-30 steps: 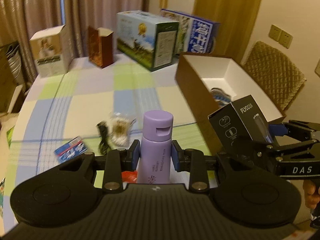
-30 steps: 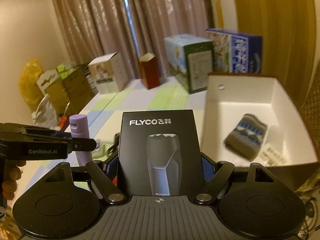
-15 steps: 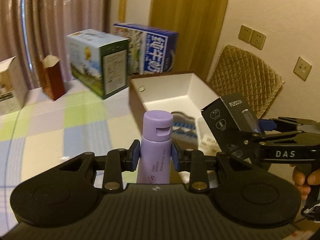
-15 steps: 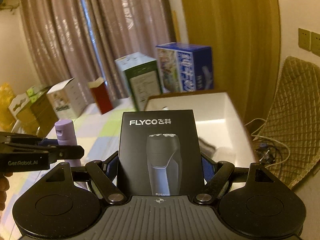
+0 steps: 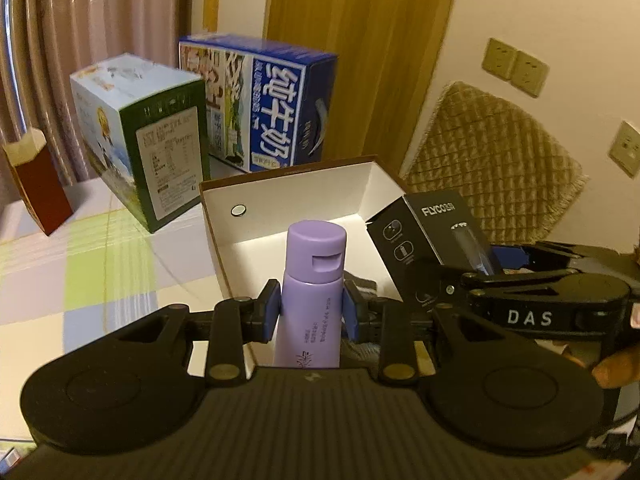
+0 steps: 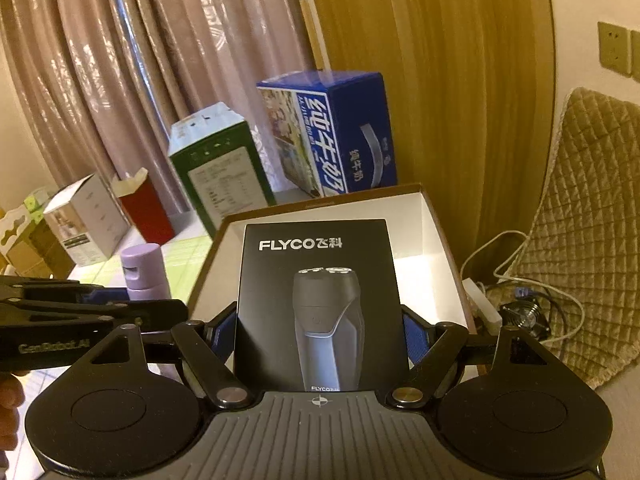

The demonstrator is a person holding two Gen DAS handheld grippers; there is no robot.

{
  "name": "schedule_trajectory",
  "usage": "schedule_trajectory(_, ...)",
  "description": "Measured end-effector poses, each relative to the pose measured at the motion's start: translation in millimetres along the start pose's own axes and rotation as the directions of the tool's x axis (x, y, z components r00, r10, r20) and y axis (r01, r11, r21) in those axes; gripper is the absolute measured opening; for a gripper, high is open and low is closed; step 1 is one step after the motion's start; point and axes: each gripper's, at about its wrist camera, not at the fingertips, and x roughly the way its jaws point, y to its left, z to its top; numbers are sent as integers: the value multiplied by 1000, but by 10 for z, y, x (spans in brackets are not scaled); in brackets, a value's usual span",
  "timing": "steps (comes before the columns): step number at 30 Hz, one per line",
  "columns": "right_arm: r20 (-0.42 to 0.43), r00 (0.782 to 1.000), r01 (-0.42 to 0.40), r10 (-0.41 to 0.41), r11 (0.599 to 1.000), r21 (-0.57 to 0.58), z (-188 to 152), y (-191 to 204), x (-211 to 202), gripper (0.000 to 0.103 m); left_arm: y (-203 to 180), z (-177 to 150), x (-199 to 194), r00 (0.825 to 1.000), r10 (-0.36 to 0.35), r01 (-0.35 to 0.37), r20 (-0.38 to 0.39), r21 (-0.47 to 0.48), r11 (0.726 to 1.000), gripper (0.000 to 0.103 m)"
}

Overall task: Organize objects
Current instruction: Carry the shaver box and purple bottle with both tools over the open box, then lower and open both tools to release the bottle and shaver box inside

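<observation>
My left gripper (image 5: 310, 312) is shut on an upright purple bottle (image 5: 314, 284), its blue pads pressing both sides. The bottle hangs over the near end of an open brown box with a white inside (image 5: 304, 184). My right gripper (image 6: 320, 336) is shut on a black FLYCO shaver box (image 6: 320, 304), held upright over the same open box (image 6: 436, 240). In the left wrist view the shaver box (image 5: 436, 232) and the right gripper (image 5: 492, 268) sit just right of the bottle. From the right wrist view the bottle (image 6: 144, 272) and left gripper (image 6: 100, 300) show at the left.
A green-and-white carton (image 5: 148, 136) and a blue milk carton (image 5: 276, 104) stand behind the open box. A red box (image 5: 36, 184) and a white box (image 6: 84, 220) stand farther left on the checked tablecloth (image 5: 100, 272). A quilted chair (image 6: 592, 216) and cables (image 6: 520, 280) lie to the right.
Both grippers have swung rightward from the table's middle to above the open box, each keeping its load. The small items on the cloth have left the view.
</observation>
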Motion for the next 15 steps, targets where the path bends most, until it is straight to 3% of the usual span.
schedule_trajectory(5, -12, 1000, 12, -12, 1000, 0, 98, -125, 301, 76, 113, 148, 422, 999, 28, -30, -43, -38, 999, 28)
schedule_trajectory(15, -54, 998, 25, -26, 999, -22, 149, -240, 760, 76, 134, 203, 1096, 983, 93, -93, -156, 9, 996, 28)
